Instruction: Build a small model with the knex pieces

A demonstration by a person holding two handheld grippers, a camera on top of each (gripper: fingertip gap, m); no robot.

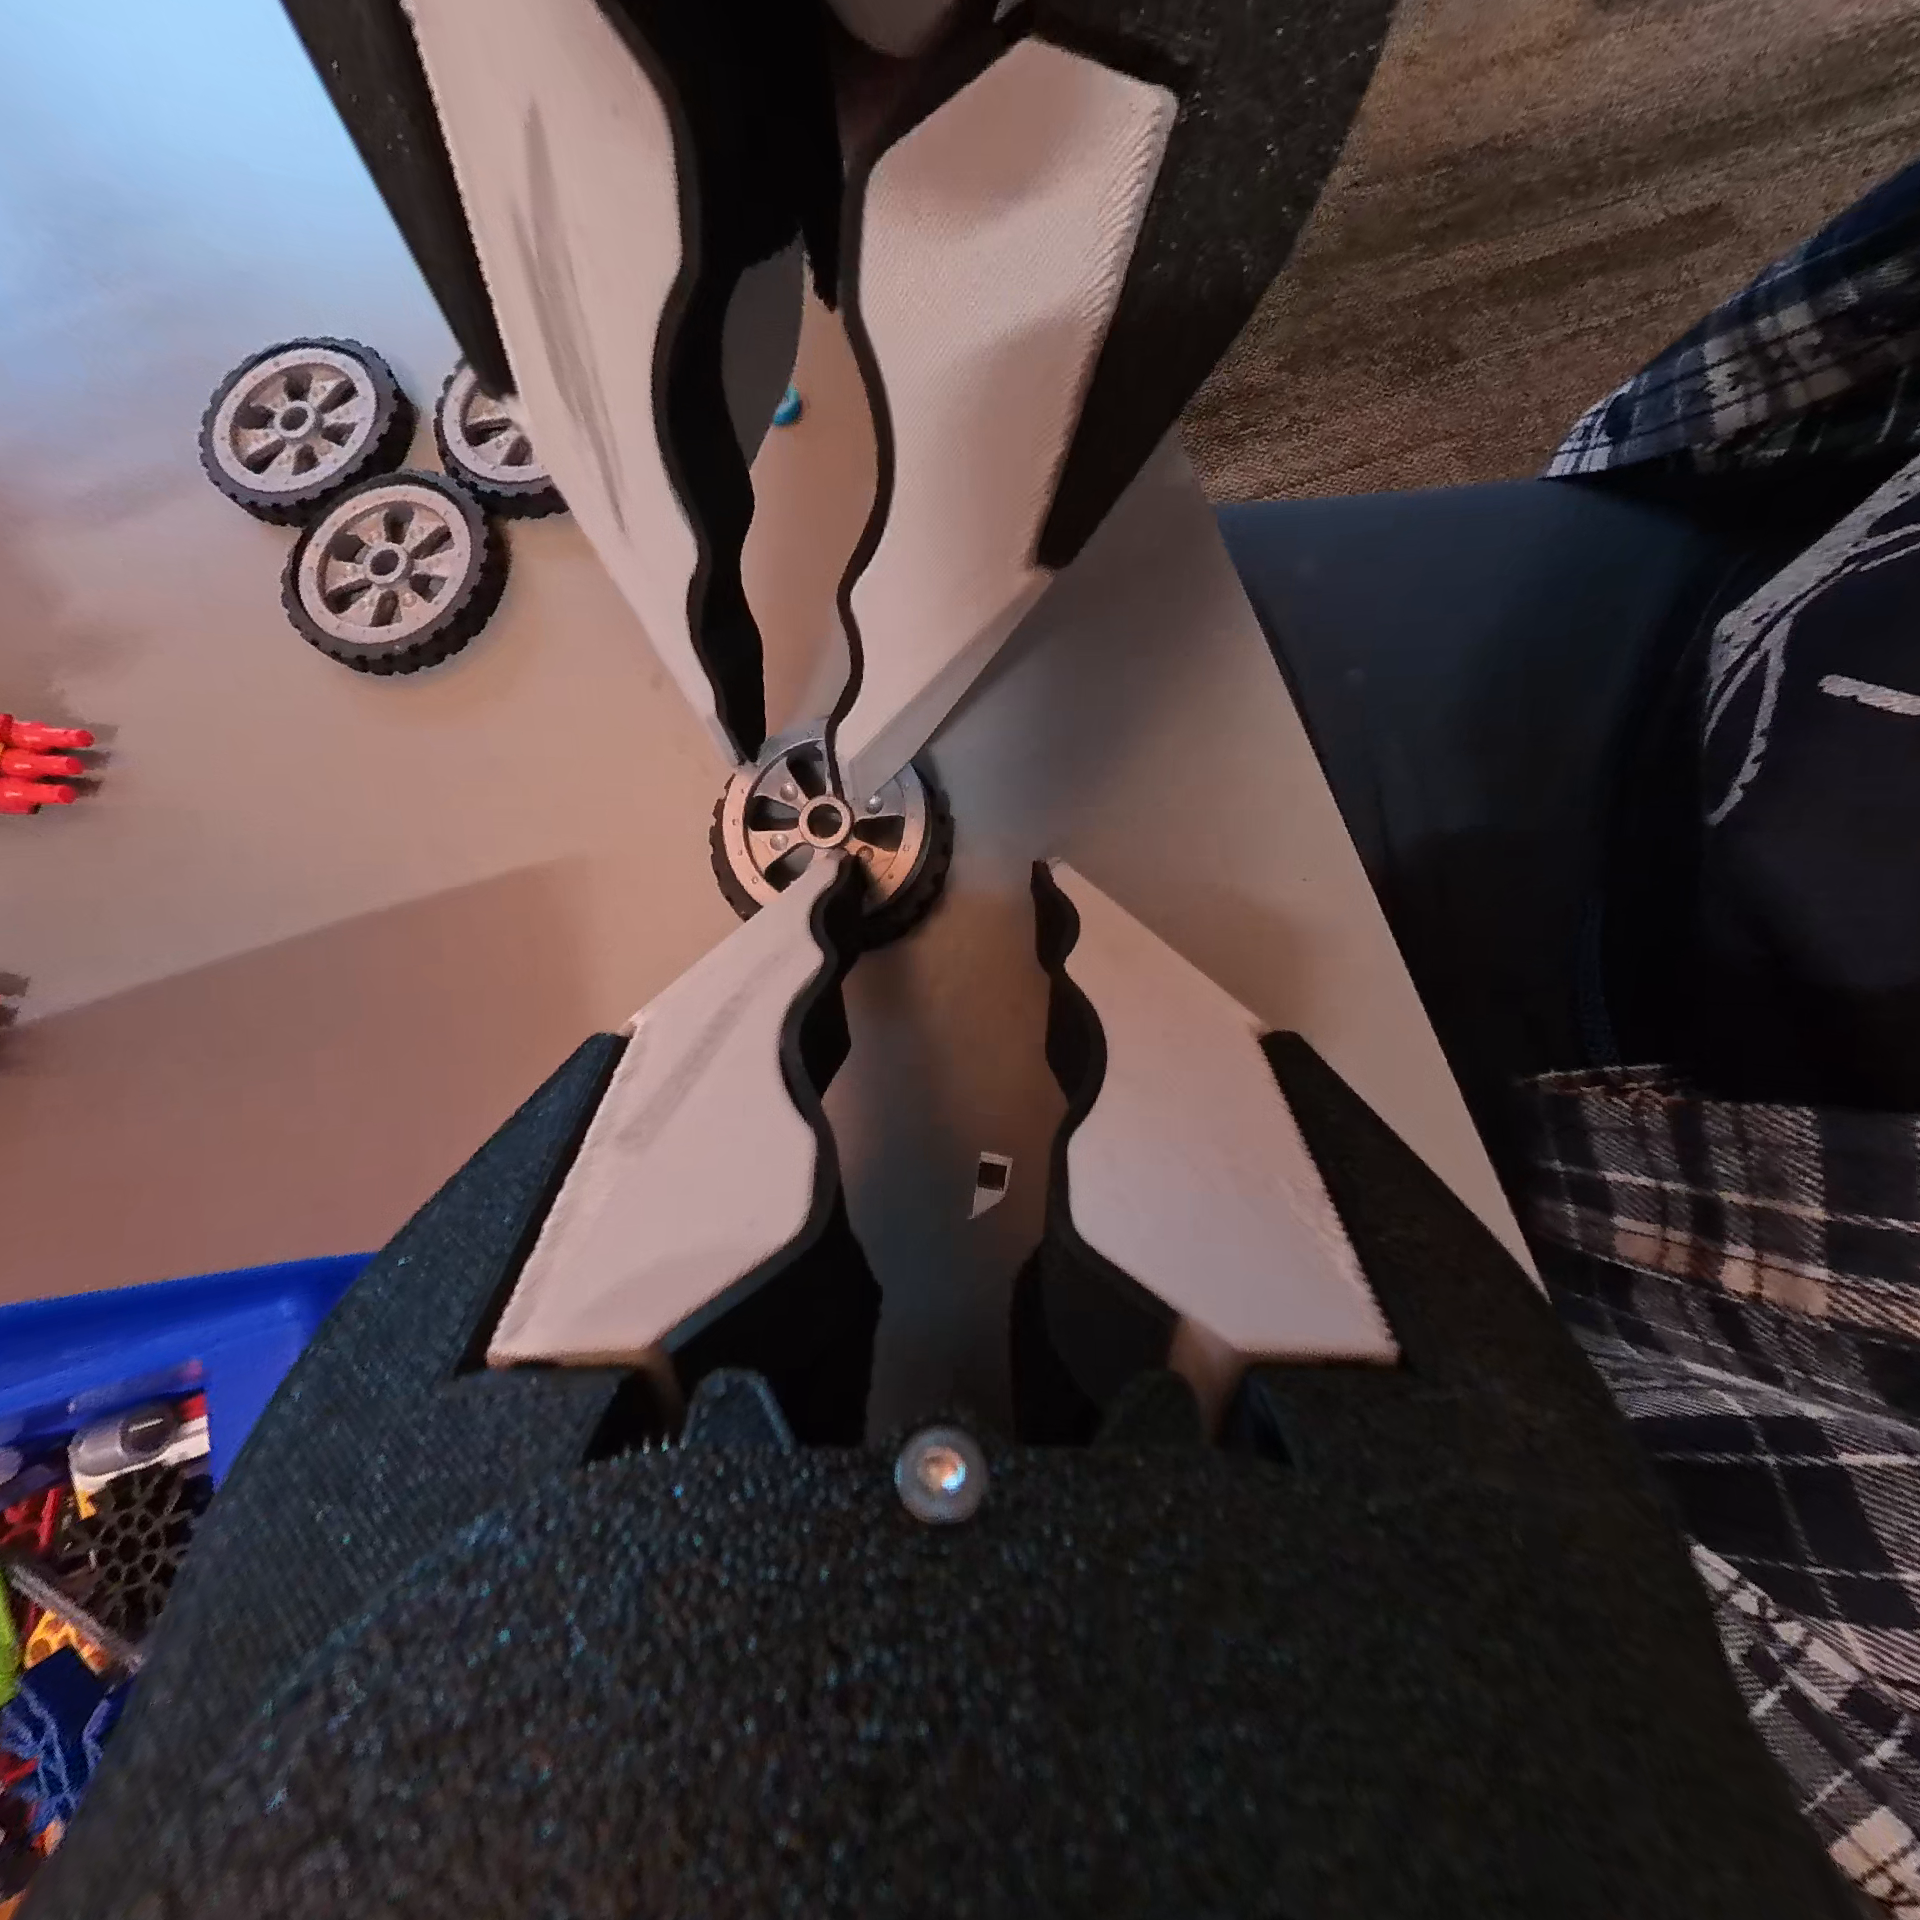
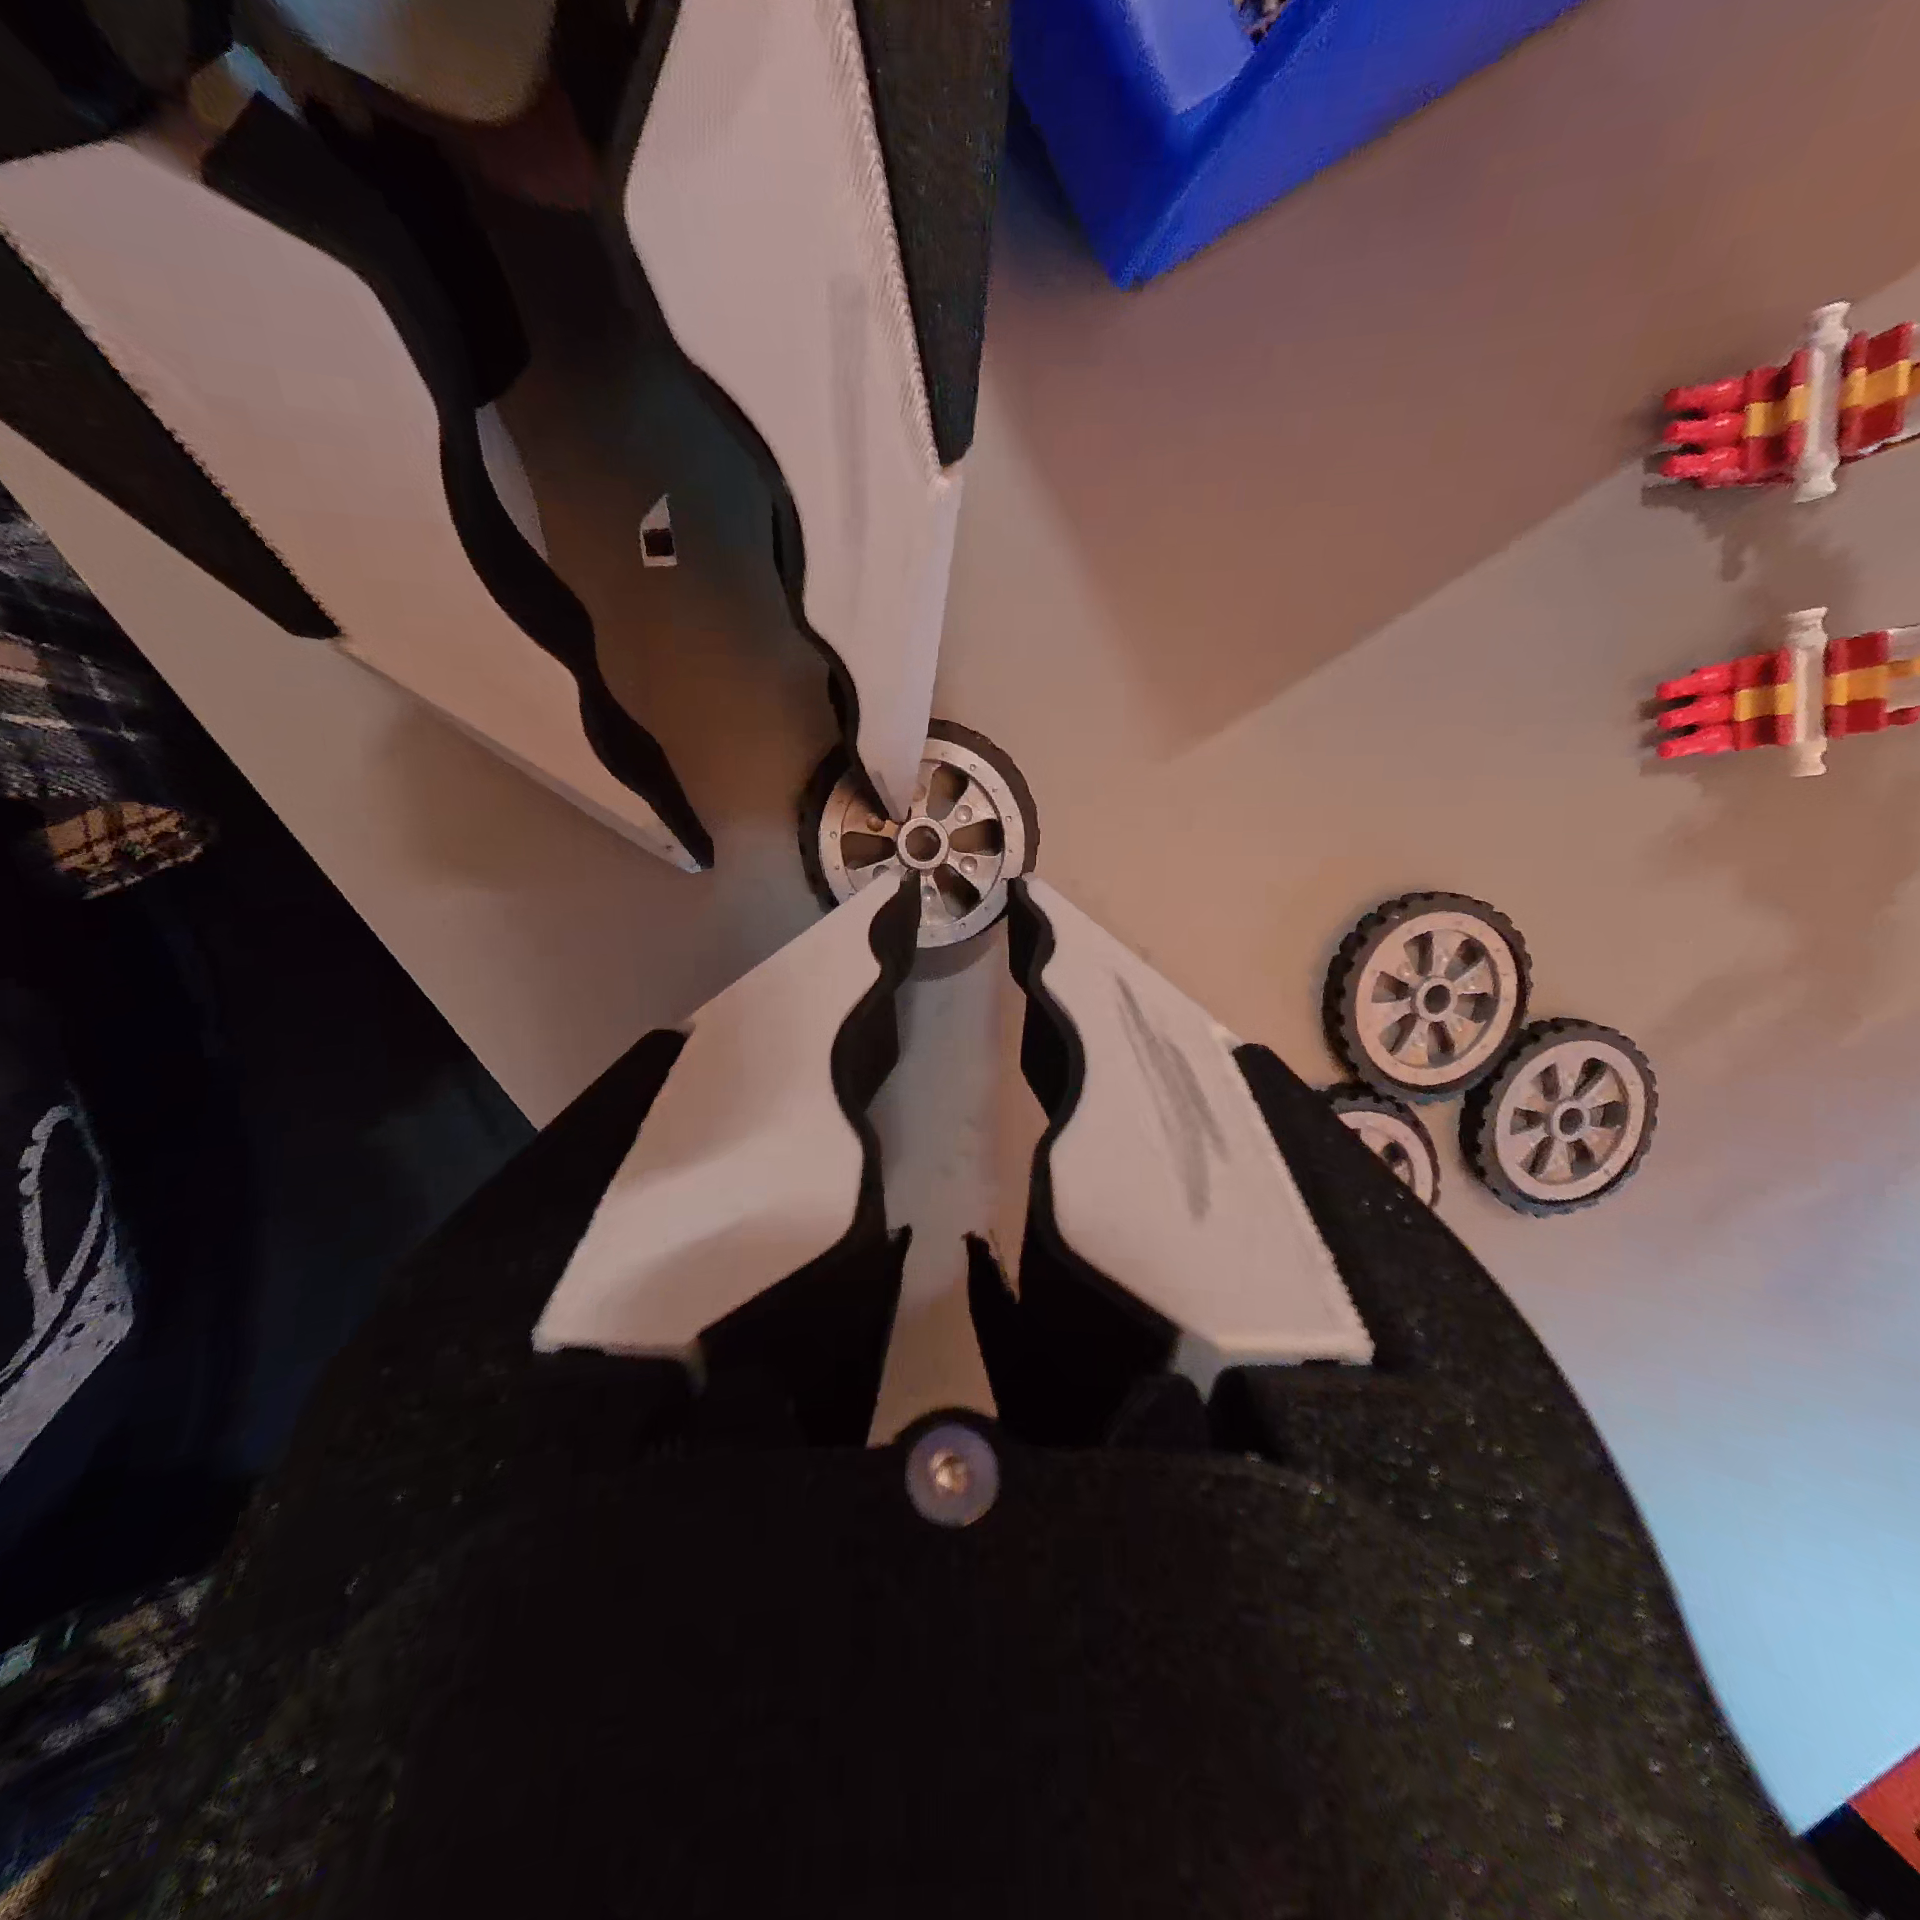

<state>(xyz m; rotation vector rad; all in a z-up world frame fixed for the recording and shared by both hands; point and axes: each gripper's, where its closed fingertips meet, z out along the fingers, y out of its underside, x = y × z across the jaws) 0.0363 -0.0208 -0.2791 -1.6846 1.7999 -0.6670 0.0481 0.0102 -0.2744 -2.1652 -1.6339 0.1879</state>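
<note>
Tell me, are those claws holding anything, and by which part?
Unclear. The right gripper straddles the toy wheel from hub to tyre edge, but a firm grip cannot be told. The left gripper is open.

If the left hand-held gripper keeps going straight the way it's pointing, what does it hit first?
The toy wheel right at its tips; the left hand-held gripper may already touch it. Past that, the right hand-held gripper.
</note>
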